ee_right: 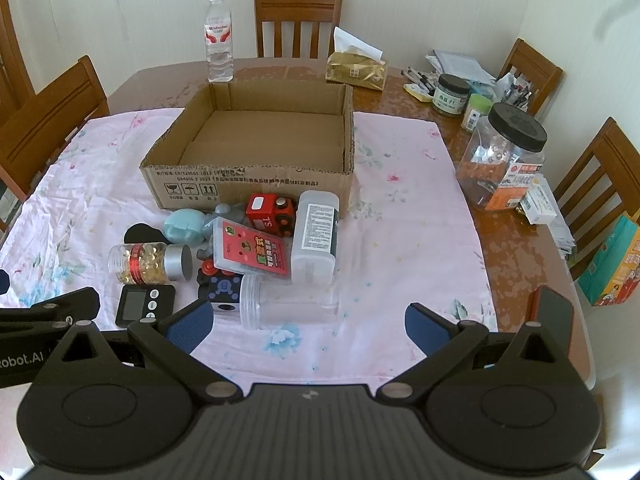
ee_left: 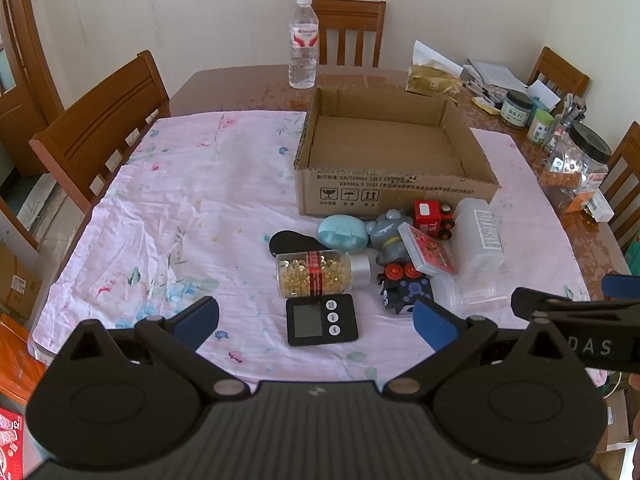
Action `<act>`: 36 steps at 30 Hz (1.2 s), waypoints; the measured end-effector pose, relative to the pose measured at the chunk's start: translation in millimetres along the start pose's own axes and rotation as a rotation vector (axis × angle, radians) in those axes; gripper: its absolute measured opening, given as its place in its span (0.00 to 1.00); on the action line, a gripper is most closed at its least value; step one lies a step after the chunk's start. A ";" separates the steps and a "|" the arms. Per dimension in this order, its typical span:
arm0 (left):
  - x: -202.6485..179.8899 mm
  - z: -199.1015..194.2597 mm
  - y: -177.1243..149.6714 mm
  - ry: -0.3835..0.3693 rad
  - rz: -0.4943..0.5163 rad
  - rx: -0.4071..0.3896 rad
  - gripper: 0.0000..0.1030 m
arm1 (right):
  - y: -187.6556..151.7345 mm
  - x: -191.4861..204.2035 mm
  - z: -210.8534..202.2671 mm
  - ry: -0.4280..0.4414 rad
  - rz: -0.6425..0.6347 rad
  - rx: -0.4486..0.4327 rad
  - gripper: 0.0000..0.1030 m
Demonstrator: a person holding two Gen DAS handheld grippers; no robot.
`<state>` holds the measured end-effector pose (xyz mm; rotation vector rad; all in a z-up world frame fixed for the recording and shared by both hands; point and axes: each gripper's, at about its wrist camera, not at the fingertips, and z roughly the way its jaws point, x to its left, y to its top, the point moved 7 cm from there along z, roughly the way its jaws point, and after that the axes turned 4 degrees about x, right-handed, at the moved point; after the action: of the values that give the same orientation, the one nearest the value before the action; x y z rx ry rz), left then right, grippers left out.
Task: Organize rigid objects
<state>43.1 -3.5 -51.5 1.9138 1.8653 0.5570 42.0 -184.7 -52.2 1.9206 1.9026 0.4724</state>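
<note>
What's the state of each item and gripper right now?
Box: open, empty.
Pill bottle: on its side, capped.
Clear jar: on its side, no lid.
White bottle: lying flat.
Timer: flat, screen blank.
Water bottle: upright, capped.
Black-lid jar: upright, closed.
Left gripper: open, holding nothing.
Right gripper: open, holding nothing.
</note>
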 end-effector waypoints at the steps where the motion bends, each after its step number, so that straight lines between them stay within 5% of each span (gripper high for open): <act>1: -0.3 -0.2 0.2 0.000 0.000 0.000 0.99 | 0.1 -0.3 0.0 -0.001 0.000 0.000 1.00; 36: -3.5 16.6 3.1 -0.050 -0.031 -0.018 0.99 | 5.8 -2.9 10.3 -0.033 -0.024 -0.024 1.00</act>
<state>54.7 -7.3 -63.8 1.8674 1.8490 0.5092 52.2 -188.1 -58.1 1.8767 1.8888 0.4508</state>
